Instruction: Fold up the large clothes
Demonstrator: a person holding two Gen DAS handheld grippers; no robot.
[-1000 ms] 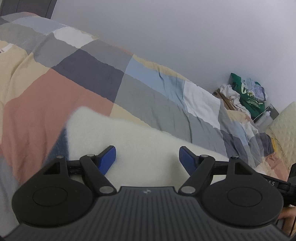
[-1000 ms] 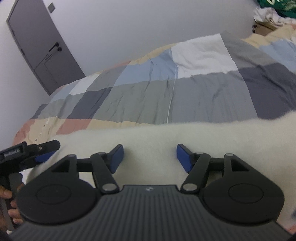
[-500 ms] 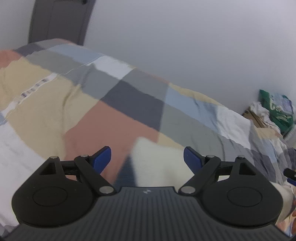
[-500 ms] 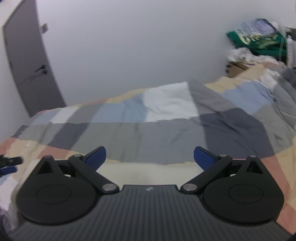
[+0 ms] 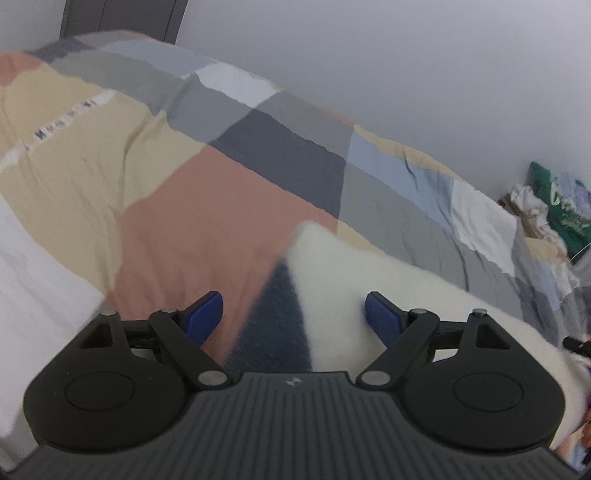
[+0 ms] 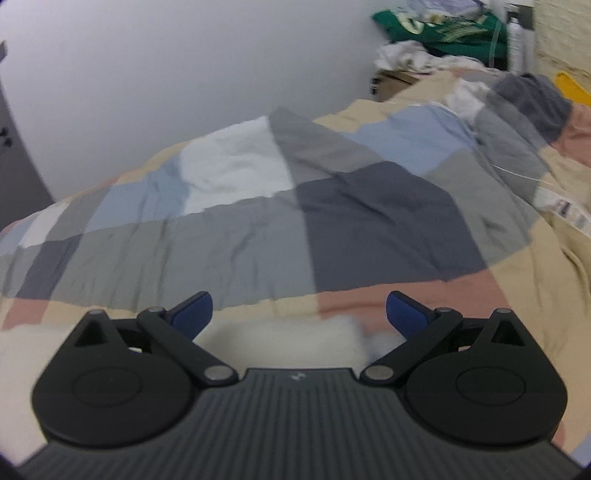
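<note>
Progress: we are holding both the left hand-held gripper (image 5: 293, 312) and the right hand-held gripper (image 6: 299, 312) spread and empty over the cream fleece garment (image 5: 369, 280) on the bed (image 6: 332, 221); folding appears unfinished.

wall (image 5: 406, 74): plain white, upper frame
door (image 5: 118, 16): dark grey, upper left
bed (image 6: 369, 221): patchwork quilt, fills middle
clutter pile (image 6: 436, 33): upper right corner

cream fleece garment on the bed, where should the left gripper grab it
Judging from the left wrist view, take the cream fleece garment at its pointed far corner, where the edge lies free on the patchwork quilt. Bring the left gripper, jaws open, in low from the left so one finger can slide under that edge.
</note>
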